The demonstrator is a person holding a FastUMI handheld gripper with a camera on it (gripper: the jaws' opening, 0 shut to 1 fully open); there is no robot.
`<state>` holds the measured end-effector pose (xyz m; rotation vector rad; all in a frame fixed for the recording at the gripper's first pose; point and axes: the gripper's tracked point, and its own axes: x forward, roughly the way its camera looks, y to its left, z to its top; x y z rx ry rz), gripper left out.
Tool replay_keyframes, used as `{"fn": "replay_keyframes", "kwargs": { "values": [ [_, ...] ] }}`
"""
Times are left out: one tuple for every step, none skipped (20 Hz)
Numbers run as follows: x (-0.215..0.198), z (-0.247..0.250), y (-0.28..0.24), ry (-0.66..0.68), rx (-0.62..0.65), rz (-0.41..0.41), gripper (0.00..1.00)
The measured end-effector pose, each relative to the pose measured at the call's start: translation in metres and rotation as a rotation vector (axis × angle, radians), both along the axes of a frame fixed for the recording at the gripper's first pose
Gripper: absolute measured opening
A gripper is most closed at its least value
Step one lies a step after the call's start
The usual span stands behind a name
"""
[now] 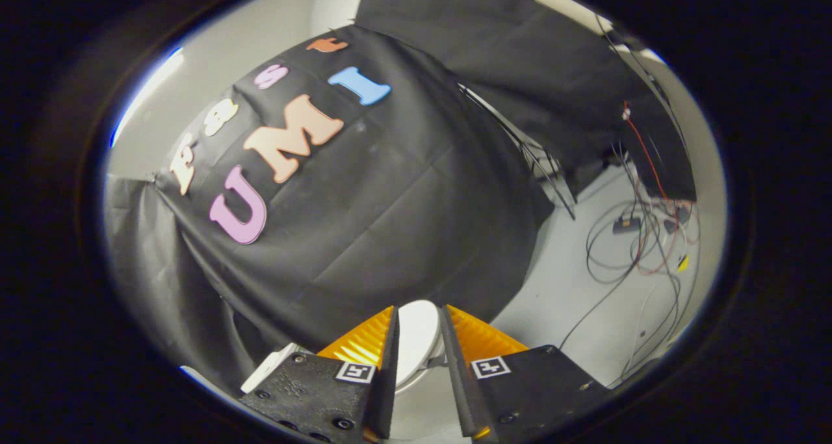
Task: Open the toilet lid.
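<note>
You are at the approach step: the gripper (419,327) hangs in the air above the toilet lid (416,340), which shows as a smooth white rounded shape in the gap between the two fingers and just beyond their tips. The fingers stand apart with nothing between them and neither touches the lid, so you hold nothing yet. The lid looks down, lying flat (though so little of it shows past the fingers that I judge this more than see it). A white corner of the toilet tank (270,366) peeks out near the left finger, against the black cloth wall (364,223) that hangs behind the toilet.

To the far right, well apart from the toilet, the pale floor (559,294) carries a tangle of cables (634,242), with a dark stand (543,171) leaning at the edge of the cloth. None of that lies in your path.

The next move, as I judge it, calls for you to bring the gripper down and forward to the lid's front edge, get one finger under the rim or pinch the edge between both, then swing upward and back toward the wall. Tip the view lower first, since the edge you need is hidden behind the fingers.
</note>
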<state>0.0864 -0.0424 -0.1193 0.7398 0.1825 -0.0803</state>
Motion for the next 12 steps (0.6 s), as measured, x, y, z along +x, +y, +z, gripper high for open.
{"fn": "replay_keyframes", "kwargs": {
  "values": [
    [0.008,-0.011,0.002,0.017,0.040,0.005,0.38],
    [0.015,-0.024,0.005,0.034,0.080,0.010,0.38],
    [0.023,-0.034,0.009,0.046,0.121,0.018,0.38],
    [0.030,-0.046,0.015,0.057,0.161,0.035,0.37],
    [0.036,-0.056,0.023,0.066,0.195,0.053,0.37],
    [0.043,-0.067,0.031,0.080,0.228,0.069,0.36],
    [0.049,-0.074,0.037,0.097,0.262,0.079,0.36],
    [0.055,-0.082,0.041,0.111,0.298,0.085,0.36],
    [0.060,-0.088,0.042,0.106,0.331,0.080,0.35],
    [0.061,-0.087,0.040,0.102,0.363,0.068,0.35],
    [0.066,-0.091,0.039,0.102,0.390,0.052,0.34],
    [0.071,-0.098,0.038,0.107,0.405,0.037,0.34]
  ]
}}
